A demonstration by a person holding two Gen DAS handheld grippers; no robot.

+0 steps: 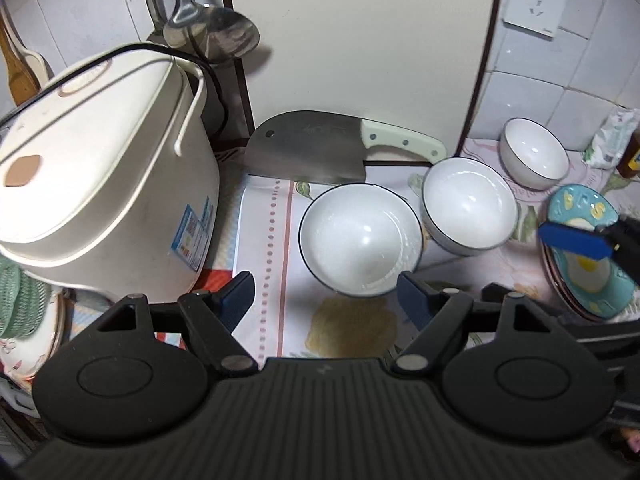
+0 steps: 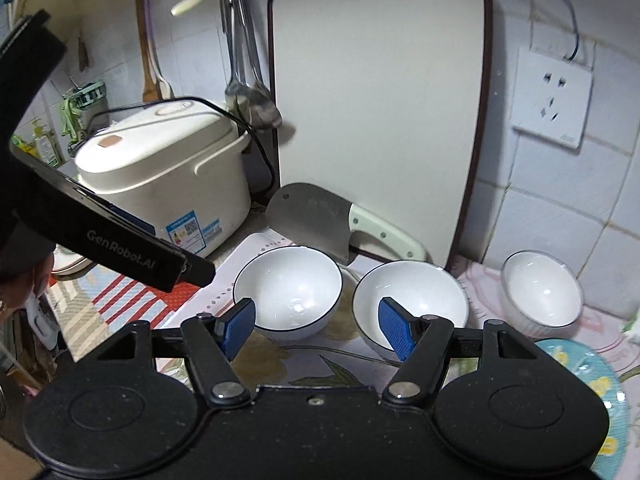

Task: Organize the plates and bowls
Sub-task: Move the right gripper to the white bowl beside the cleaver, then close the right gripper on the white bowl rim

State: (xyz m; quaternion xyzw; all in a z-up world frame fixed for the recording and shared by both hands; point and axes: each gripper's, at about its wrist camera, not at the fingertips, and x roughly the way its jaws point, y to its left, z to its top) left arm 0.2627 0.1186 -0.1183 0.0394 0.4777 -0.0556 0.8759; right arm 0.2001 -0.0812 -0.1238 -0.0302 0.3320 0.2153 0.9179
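Note:
Three white bowls with dark rims sit on a floral cloth. In the left wrist view they are the near-left bowl point(image 1: 358, 238), the middle bowl point(image 1: 470, 206) and the far-right bowl point(image 1: 534, 152). In the right wrist view they are the left bowl point(image 2: 287, 292), the middle bowl point(image 2: 412, 304) and the right bowl point(image 2: 542, 288). A teal patterned plate point(image 1: 592, 256) lies on a stack of plates at the right, also seen in the right wrist view point(image 2: 588, 380). My left gripper point(image 1: 326, 300) is open and empty, just in front of the near-left bowl. My right gripper point(image 2: 318, 328) is open and empty, above the gap between the left and middle bowls.
A cream rice cooker point(image 1: 104, 184) stands at the left. A cleaver point(image 1: 308, 148) leans on an upright white cutting board point(image 1: 360, 40). Ladles point(image 1: 216, 28) hang on the tiled wall. A wall socket point(image 2: 552, 98) is at the right. A packet point(image 1: 614, 140) lies at the far right.

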